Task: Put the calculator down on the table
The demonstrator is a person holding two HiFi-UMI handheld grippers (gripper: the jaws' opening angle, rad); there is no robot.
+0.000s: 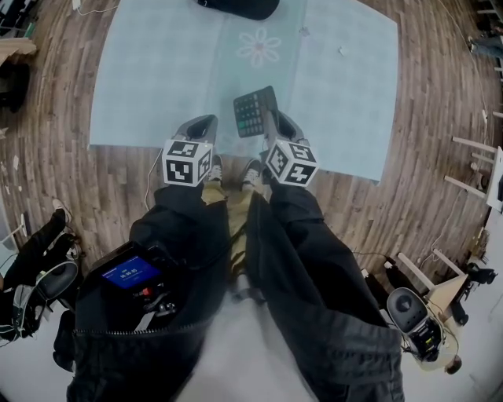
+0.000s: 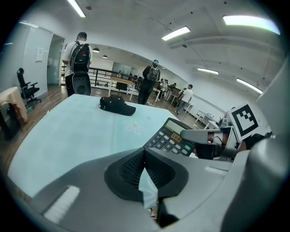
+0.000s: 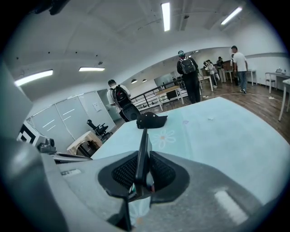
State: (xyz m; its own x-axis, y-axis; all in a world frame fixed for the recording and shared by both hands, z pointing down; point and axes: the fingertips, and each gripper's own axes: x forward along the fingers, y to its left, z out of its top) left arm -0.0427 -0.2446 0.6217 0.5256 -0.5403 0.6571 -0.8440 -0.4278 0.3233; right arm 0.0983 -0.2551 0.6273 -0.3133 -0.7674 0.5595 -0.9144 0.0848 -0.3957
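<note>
The dark calculator (image 1: 254, 111) hangs above the near edge of the table's pale blue cloth (image 1: 141, 78), keys facing up. My right gripper (image 1: 272, 119) is shut on its near end. In the right gripper view the calculator (image 3: 143, 149) shows edge-on, clamped between the ribbed pads (image 3: 122, 174). My left gripper (image 1: 206, 122) hovers just left of it over the cloth's front edge, jaws together and nothing in them. From the left gripper view, the calculator (image 2: 174, 137) sits to the right with a right gripper finger (image 2: 204, 135) lying across it, while the left gripper (image 2: 145, 156) is shut.
A black cap (image 1: 238, 6) lies at the far side of the cloth, beyond a printed flower (image 1: 259, 47). My legs (image 1: 236, 259) and wood floor (image 1: 409, 196) fill the near part. People (image 2: 78, 59) stand past the table; an office chair (image 2: 26, 86) is at the left.
</note>
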